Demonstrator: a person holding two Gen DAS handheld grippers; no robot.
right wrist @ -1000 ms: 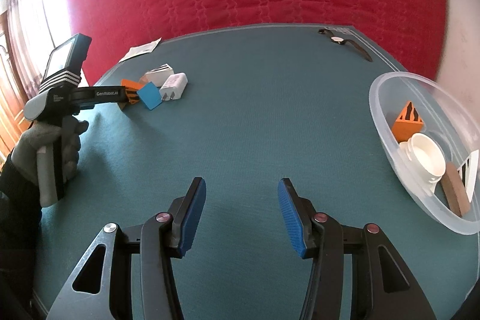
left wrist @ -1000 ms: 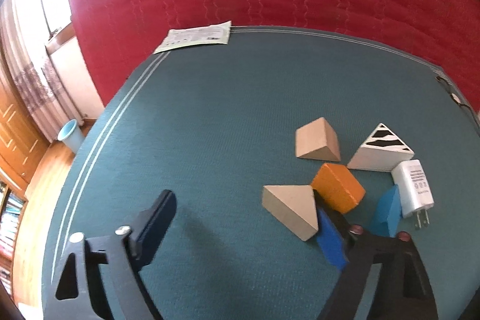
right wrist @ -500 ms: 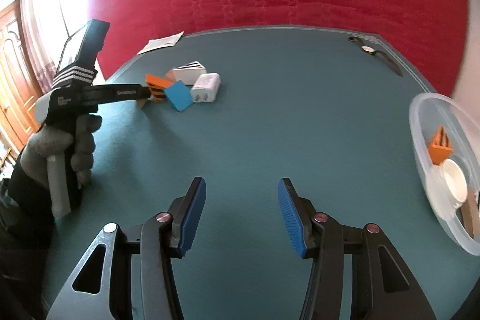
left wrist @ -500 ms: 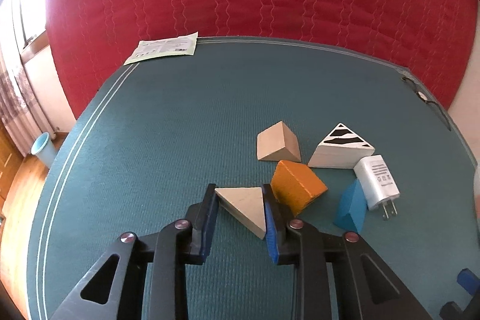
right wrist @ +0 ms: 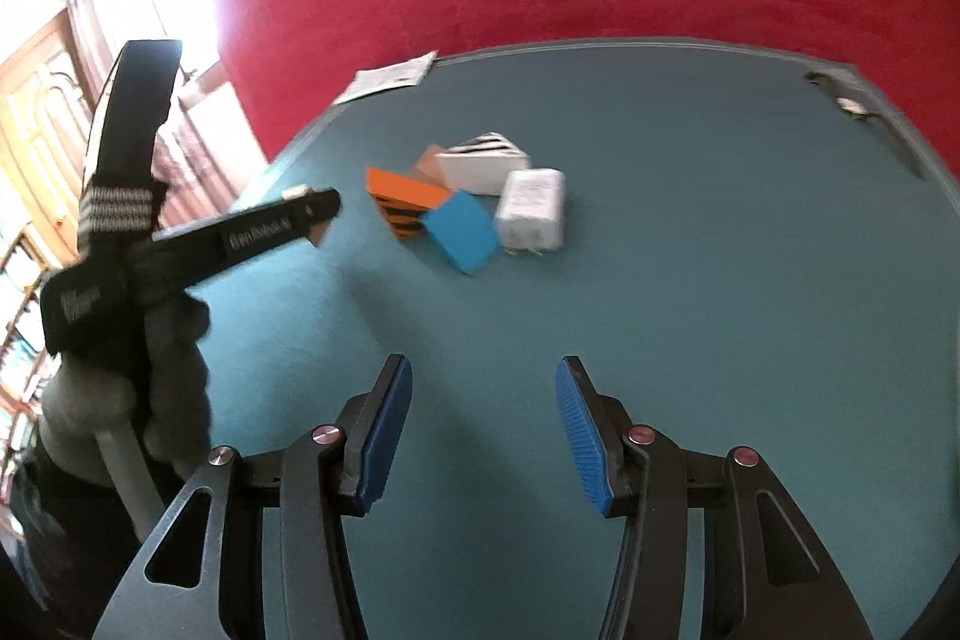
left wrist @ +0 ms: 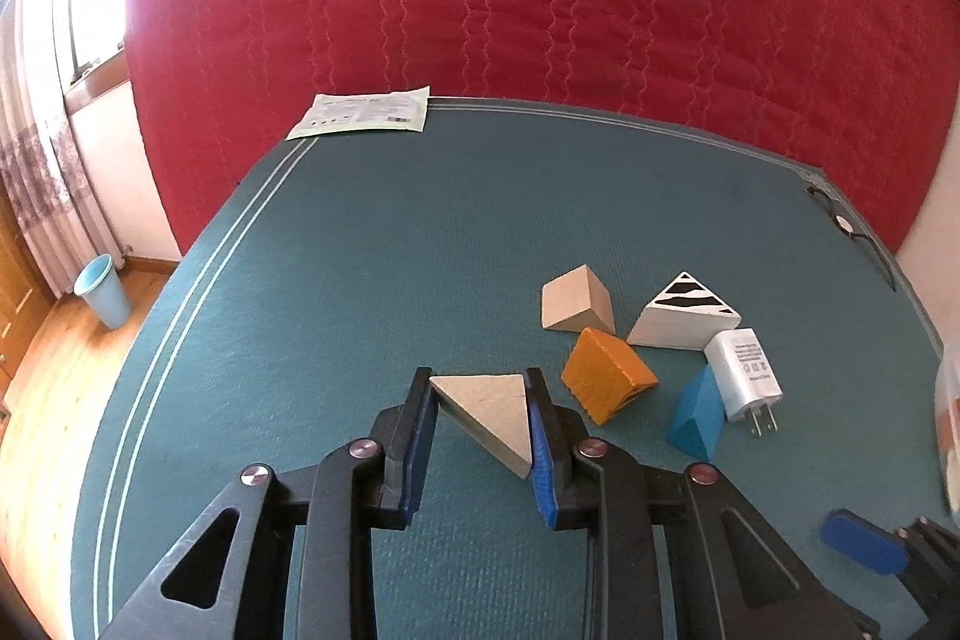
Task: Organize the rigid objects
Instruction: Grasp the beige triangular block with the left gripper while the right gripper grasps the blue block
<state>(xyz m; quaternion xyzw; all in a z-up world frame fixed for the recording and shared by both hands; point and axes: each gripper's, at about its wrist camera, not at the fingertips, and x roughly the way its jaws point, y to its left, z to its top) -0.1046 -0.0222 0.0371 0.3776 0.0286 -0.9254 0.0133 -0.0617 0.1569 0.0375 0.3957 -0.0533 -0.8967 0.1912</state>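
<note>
Red quilted wall behind, teal mat (left wrist: 372,280) over the table, bright window at the left. Left gripper (left wrist: 480,436) clamped shut on a pale wooden wedge (left wrist: 489,415), pads flat against two opposite sides, triangular face up, block near the middle of the mat toward the front edge. Just right of it an orange wedge (left wrist: 606,376), then a blue wedge (left wrist: 696,418) touching a white plug adapter (left wrist: 744,376); behind these a second plain wedge (left wrist: 576,307) and a zebra-striped wedge (left wrist: 684,313), all bunched right of centre. Paper leaflet (left wrist: 366,112) on the far left corner, a watch (left wrist: 852,226) on the far right edge. Right gripper (right wrist: 483,436) partly open, empty, low over bare mat at the front edge, pointed toward the cluster.

Likely light, stiff and unbreakable; smooth wood, so apt to slip or twist out where faces slope. Best held across parallel flat sides, as here, never on the slanted face. Adapter: hard, slick plastic, best taken across its broad body, clear of the prongs.
</note>
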